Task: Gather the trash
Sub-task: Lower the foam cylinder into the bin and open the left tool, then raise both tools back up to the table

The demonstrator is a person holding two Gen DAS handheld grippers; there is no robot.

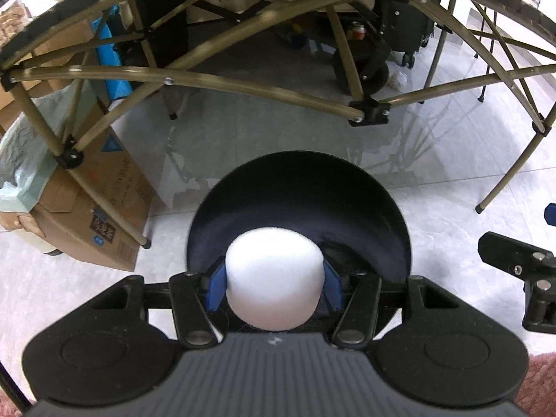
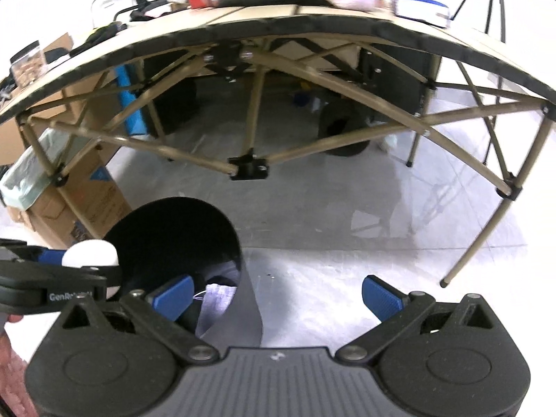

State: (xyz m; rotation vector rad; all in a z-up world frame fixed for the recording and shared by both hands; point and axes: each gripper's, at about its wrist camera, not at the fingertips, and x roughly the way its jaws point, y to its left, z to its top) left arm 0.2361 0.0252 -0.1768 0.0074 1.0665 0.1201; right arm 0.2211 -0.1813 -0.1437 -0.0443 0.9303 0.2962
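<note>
Floor (image 1: pixel 278 128): pale glossy tile, open between the table legs and towards the right in both views; the widest clear stretch lies under the table and just ahead of the bin.
Folding table (image 2: pixel 278 34): 1, its dark edge arcs across the top of both views; crossed tan struts beneath it hang low over the free space, and the top is crowded with soft, blurred items I cannot tell apart.
Cardboard box (image 1: pixel 100 208): 1 counted clearly, standing on the floor at the left, touching a table leg, with pale green plastic draped over its top edge.
Trash bin (image 1: pixel 299 187): 1, black, round rim, directly under the left gripper; in the right wrist view it sits at lower left with light crumpled material inside.
Left gripper (image 1: pixel 274 283): 2 blue pads closed partway, pressing the sides of 1 white foam piece (image 1: pixel 274 278), held above the bin's mouth.
Right gripper (image 2: pixel 278 295): 2 blue pads spread wide, nothing between them; its left finger overlaps the bin rim, the right one stands over bare tile.
White foam piece: 1, rounded, clamped in the left gripper, over the bin opening.
</note>
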